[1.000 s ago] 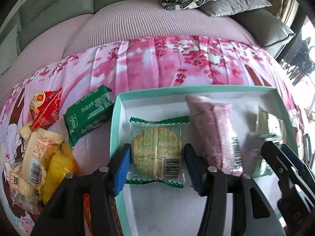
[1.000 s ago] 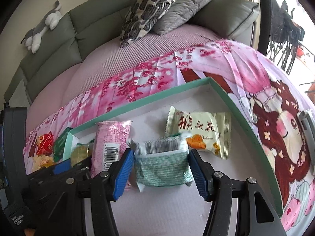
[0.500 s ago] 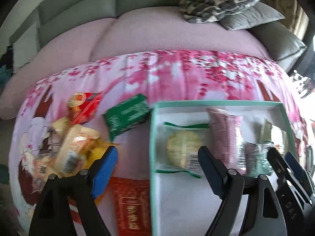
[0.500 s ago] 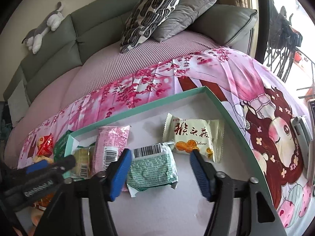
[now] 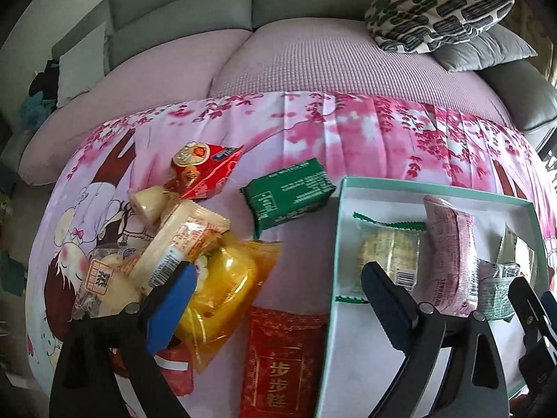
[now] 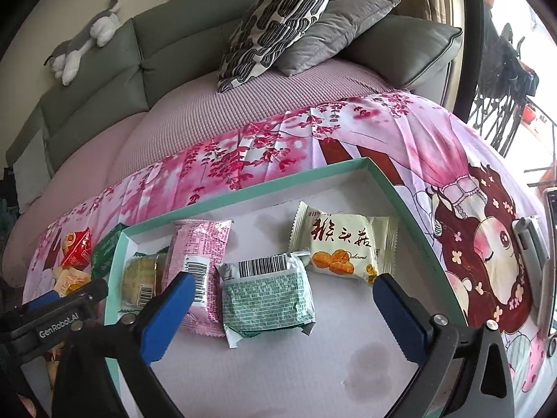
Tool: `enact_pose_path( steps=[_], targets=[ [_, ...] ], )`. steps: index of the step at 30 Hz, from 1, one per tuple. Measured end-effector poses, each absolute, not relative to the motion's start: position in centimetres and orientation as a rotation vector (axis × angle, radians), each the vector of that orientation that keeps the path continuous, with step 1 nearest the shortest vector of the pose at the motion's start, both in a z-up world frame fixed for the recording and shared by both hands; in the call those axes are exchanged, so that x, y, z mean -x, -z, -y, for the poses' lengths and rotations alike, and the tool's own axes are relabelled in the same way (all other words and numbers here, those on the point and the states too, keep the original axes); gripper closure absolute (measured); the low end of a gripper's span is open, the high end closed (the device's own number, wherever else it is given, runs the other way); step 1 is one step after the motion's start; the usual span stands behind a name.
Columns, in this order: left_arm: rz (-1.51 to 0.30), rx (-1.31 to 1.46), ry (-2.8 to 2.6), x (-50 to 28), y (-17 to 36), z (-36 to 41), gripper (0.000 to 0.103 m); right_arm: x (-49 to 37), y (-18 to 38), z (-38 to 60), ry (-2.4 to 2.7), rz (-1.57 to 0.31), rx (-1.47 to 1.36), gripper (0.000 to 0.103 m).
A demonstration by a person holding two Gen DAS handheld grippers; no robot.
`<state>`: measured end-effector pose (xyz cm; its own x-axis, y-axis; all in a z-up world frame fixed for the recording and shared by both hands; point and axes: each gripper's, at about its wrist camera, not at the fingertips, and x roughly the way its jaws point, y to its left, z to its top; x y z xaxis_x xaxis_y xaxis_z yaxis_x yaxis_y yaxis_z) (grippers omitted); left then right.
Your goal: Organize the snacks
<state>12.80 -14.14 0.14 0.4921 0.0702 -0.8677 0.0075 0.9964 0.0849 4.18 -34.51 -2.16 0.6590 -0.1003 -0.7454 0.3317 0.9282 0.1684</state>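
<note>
Since four packets already lie side by side in the box [image 6: 414,205], my right gripper [image 6: 278,299] has just spread wide around the green one [image 6: 268,299], pressing nothing, while my left gripper [image 5: 275,299], also just spread and empty, hangs over the loose pile [image 5: 195,244] to feed the row.

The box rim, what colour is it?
The box rim is mint green; the right wrist view shows it best.

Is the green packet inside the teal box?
No, the green packet lies on the pink cloth, just outside the teal box.
</note>
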Motion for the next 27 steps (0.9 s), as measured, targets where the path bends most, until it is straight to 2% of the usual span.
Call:
enact_pose_path(
  steps=[27],
  targets=[
    [-1.034, -0.085, -0.068, -7.9, -0.8, 7.8, 0.007, -2.2, 1.1, 30.1, 0.16, -0.834, -0.244, 0.0]
  ],
)
